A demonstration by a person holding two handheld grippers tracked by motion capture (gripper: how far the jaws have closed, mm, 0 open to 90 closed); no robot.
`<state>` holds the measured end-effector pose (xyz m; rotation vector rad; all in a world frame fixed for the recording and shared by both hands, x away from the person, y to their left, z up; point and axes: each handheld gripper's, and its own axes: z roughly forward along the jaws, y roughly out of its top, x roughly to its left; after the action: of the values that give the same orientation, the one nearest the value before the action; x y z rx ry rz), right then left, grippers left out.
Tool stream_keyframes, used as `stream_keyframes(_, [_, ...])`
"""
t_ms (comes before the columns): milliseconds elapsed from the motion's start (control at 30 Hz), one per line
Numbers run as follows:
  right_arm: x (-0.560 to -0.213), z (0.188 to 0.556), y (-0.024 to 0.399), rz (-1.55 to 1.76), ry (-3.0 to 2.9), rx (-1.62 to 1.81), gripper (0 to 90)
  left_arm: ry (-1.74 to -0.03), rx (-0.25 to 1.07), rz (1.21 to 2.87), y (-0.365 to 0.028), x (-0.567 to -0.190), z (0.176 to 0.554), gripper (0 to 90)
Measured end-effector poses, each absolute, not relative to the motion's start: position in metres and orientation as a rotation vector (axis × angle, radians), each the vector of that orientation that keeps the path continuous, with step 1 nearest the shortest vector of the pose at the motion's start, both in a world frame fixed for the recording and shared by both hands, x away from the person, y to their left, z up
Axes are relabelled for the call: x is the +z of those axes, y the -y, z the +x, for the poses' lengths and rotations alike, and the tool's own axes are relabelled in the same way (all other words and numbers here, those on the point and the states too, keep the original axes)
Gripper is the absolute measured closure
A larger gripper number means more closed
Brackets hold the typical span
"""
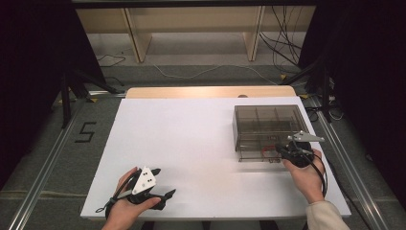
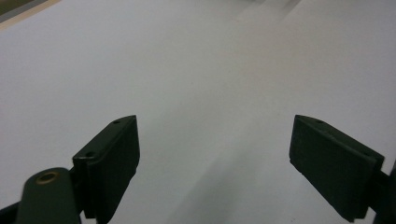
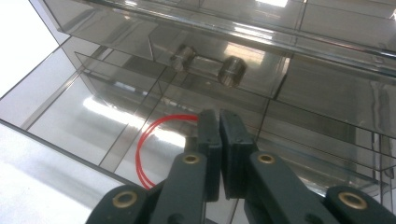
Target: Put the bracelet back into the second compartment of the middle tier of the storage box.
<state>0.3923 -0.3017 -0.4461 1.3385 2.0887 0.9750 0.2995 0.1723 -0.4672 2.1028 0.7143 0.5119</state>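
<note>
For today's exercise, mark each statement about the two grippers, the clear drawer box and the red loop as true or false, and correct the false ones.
1. The right gripper is shut on the red loop. True.
2. The left gripper holds a cup. False: its jaws stand open with nothing between them.
3. The clear drawer box stands on the table's left side. False: on the right.
4. The lower drawer of the box is pulled out. True.

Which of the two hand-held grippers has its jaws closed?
The right hand-held gripper, at the clear drawer box: its jaws pinch a red loop. The left hand-held gripper stands wide open.
</note>
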Motion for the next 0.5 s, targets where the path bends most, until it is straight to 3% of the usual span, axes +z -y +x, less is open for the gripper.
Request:
stream_keyframes(300, [-0.444, 0.389, 0.301, 1.337, -2.088, 1.004, 75.8, -0.714, 0.511, 2.103, -0.173, -0.467, 0.300, 15.9])
stream_keyframes(500, [-0.437, 0.382, 0.303, 1.351, -2.080, 1.096, 52.4, -0.717, 0.510, 2.102, -0.173, -0.467, 0.299, 15.9])
